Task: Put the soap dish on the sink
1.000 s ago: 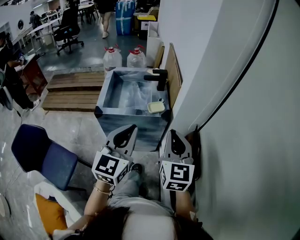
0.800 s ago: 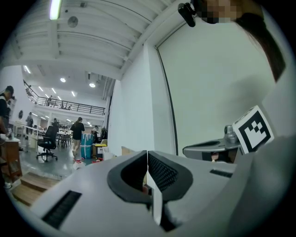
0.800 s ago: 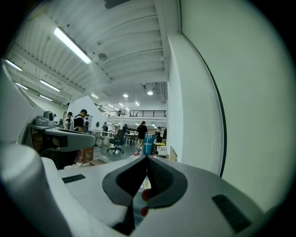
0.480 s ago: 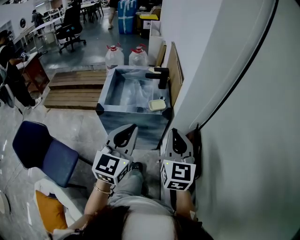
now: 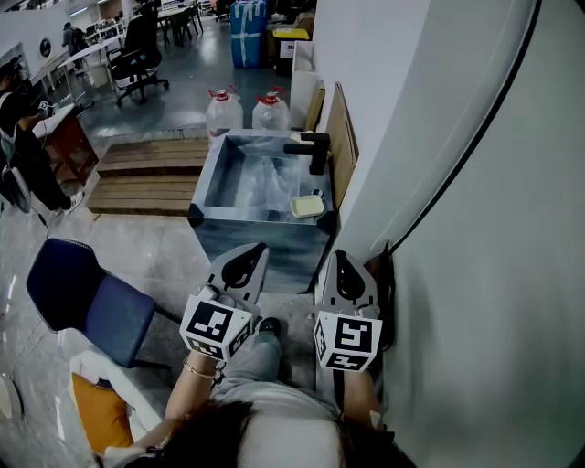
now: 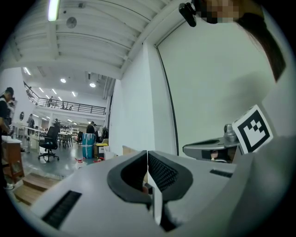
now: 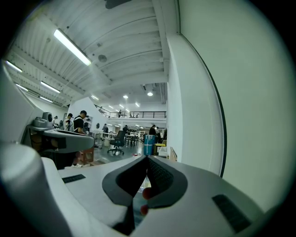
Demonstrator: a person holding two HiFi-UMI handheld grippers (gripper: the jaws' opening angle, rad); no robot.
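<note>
Placement looks done: soap dish [image 5: 306, 207] on sink's [image 5: 251, 239] near-right corner, left gripper [image 5: 241, 263] and right gripper [image 5: 341, 277] well clear, jaws pressed together, empty; no further move needed.

Head view: at twelve o'clock, a sink [image 5: 208, 174] with blue-grey marbled walls; at its five o'clock a pale yellow soap dish [image 5: 306, 207], at its two o'clock a black tap [image 5: 311, 149]. Past the sink, two clear water bottles [image 5: 224, 111] with red caps and a bright blue barrel [image 5: 245, 27]. At ten o'clock, brown slatted wooden pallets [image 5: 151, 169]. At eight o'clock, a navy blue chair [image 5: 87, 300] and an orange cushion [image 5: 96, 413]. The left gripper [image 5: 259, 247] and right gripper [image 5: 335, 257] are pale grey with black jaw linings; their cubes [image 5: 218, 327] carry black-and-white square markers. At three o'clock, an off-white wall [image 5: 475, 274] crossed by a thin black line [image 5: 457, 172]
</note>
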